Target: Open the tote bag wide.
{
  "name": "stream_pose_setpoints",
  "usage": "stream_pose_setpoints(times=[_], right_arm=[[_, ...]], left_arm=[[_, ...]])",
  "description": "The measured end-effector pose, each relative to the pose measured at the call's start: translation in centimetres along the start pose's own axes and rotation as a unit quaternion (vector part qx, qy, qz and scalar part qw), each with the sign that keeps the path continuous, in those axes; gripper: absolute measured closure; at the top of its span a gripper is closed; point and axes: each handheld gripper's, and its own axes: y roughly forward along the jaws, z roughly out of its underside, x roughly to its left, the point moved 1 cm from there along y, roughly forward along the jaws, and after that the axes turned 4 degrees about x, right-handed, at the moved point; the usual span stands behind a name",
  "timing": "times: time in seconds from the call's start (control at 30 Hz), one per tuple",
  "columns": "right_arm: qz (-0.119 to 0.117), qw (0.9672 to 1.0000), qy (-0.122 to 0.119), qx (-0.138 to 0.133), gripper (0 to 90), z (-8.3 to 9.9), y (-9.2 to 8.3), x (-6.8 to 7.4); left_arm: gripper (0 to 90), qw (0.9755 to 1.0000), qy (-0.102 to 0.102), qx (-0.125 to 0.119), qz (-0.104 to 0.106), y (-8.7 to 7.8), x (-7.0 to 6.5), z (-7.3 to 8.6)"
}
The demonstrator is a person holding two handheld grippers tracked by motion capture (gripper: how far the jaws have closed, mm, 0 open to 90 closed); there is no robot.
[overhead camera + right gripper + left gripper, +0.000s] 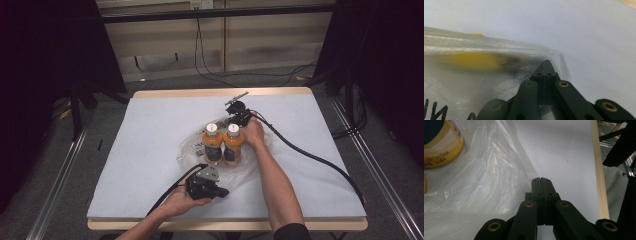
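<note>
Two orange bottles (223,145) stand side by side, touching, on a clear plastic bag (192,147) near the middle of the white table cover (150,150). A light wooden table edge (220,93) borders the cover; beyond it lie grey floor and loose black cables (210,75). The left gripper (222,191) rests at the bag's near edge, jaws pressed together on nothing. The right gripper (545,65) pinches the bag's film at its far side, jaws closed.

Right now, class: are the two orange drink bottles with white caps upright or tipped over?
Upright: both orange drink bottles stand side by side on the clear plastic bag, white caps on top.
</note>
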Motion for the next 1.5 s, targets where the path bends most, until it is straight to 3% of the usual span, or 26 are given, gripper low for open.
stream_pose_setpoints(times=[0.03, 0.13, 0.17, 0.2, 0.27, 0.3, 0.47, 0.5, 0.57, 0.77, 0.9, 1.1, 1.23, 1.37, 1.43, 1.47, 1.5], right_arm=[[0.000, 1.0000, 0.001, 0.000, 90.0, 0.0, 0.0, 0.0], [-0.006, 1.0000, -0.002, -0.002, 90.0, 0.0, 0.0, 0.0], [-0.017, 0.9998, 0.005, -0.001, 90.0, 0.0, -0.1, 0.0], [-0.034, 0.9994, -0.007, 0.004, 90.0, 0.1, -0.2, 0.4], [-0.035, 0.9992, -0.017, 0.006, 90.0, 0.2, -0.3, 0.7], [-0.032, 0.9992, -0.022, 0.003, 90.0, 0.2, -0.3, 0.8], [-0.042, 0.9990, -0.014, 0.007, 90.0, 0.4, -0.5, 0.8], [-0.043, 0.9989, -0.018, 0.006, 90.0, 0.3, -0.6, 0.8], [-0.041, 0.9990, -0.019, 0.004, 90.0, 0.3, -0.8, 0.8], [-0.061, 0.9978, -0.013, -0.021, 90.0, 0.6, -2.2, 0.7], [-0.071, 0.9966, -0.024, -0.035, 90.0, 0.8, -3.7, 0.8], [-0.080, 0.9947, -0.023, -0.060, 90.0, 1.1, -5.4, 0.7], [-0.083, 0.9931, -0.010, -0.083, 90.0, 1.5, -6.4, 0.3], [-0.080, 0.9918, -0.011, -0.099, 90.0, 2.0, -7.4, 0.2], [-0.072, 0.9914, -0.013, -0.108, 79.9, 2.2, -7.7, 0.2], [-0.066, 0.9914, -0.014, -0.112, 79.9, 2.3, -8.0, 0.2], [-0.068, 0.9907, -0.015, -0.117, 79.2, 2.5, -8.4, 0.1]], left_arm=[[90.0, 0.9999, -0.001, -0.012, 0.004, 0.2, 0.0, 0.0], [90.0, 0.9999, 0.004, -0.009, -0.003, 0.2, 0.1, -0.1], [90.0, 0.9999, -0.003, -0.014, -0.004, 0.2, 0.1, -0.1], [90.0, 0.9999, -0.001, -0.009, -0.009, 0.2, 0.4, -0.2], [90.0, 0.9999, -0.007, -0.003, -0.008, 0.1, 0.4, -0.2], [90.0, 0.9999, -0.005, -0.012, -0.008, 0.2, 0.4, -0.2], [90.0, 0.9999, -0.006, -0.006, -0.010, 0.1, 0.5, -0.2], [90.0, 0.9998, -0.006, -0.020, -0.005, 0.2, 0.4, -0.1], [90.0, 0.9999, -0.004, -0.016, -0.004, 0.1, 0.4, -0.1], [90.0, 0.9990, -0.010, -0.041, -0.011, -0.7, 0.4, -0.3], [90.0, 0.9975, -0.005, -0.068, -0.016, -1.4, 0.3, -0.3], [89.7, 0.9954, -0.017, -0.091, -0.025, -2.1, 0.7, -0.3], [87.7, 0.9930, -0.029, -0.109, -0.035, -2.7, 0.9, -0.2], [76.0, 0.9917, -0.025, -0.118, -0.042, -3.3, 1.1, -0.2], [71.1, 0.9910, -0.027, -0.121, -0.049, -3.7, 1.2, -0.3], [69.2, 0.9904, -0.029, -0.125, -0.051, -3.8, 1.3, -0.3], [65.0, 0.9882, -0.035, -0.137, -0.060, -4.2, 1.4, -0.3]])
